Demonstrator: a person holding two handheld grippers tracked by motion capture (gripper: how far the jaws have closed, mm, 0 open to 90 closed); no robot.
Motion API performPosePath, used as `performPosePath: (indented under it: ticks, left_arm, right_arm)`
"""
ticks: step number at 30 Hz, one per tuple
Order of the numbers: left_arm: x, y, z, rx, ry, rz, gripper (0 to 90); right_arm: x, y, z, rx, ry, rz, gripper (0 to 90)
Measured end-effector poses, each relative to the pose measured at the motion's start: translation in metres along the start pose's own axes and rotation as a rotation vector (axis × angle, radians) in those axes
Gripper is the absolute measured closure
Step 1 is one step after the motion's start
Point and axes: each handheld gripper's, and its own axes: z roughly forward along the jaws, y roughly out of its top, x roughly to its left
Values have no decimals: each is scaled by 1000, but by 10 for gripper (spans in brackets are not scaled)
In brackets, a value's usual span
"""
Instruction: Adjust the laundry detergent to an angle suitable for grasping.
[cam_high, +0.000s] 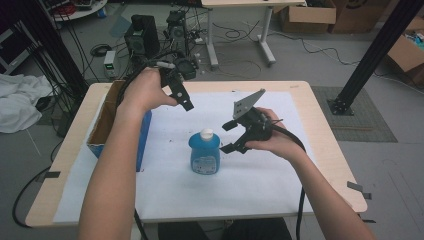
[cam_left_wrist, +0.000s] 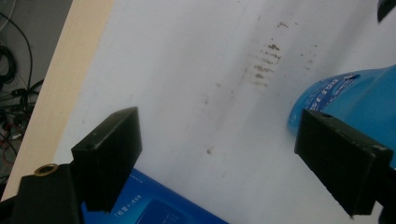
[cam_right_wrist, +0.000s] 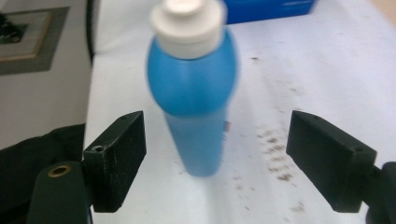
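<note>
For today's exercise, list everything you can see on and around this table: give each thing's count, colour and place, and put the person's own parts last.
Bottle: one, blue with white cap, upright mid-table.
Paper sheet: one, white, covering the tabletop.
Table: one, light wood.
Open box: one, blue outside, at the table's left edge.
Cardboard boxes: several, brown, on the floor behind.
White cloth: one, on the floor at left.
Left tool: black, open, raised above the bottle.
Right tool: black, open, just right of the bottle.
</note>
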Motion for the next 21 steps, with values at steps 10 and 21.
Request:
performPosePath:
  ticks: [10, 21]
  left_arm:
    - [-2, 2, -1, -5, -2, 13, 156]
    - [-4, 5, 1, -9, 3, 33, 154]
  right_arm:
    - [-20, -5, -39, -36, -183, 210, 214]
    - [-50, -11, -83, 15, -390, 562, 210]
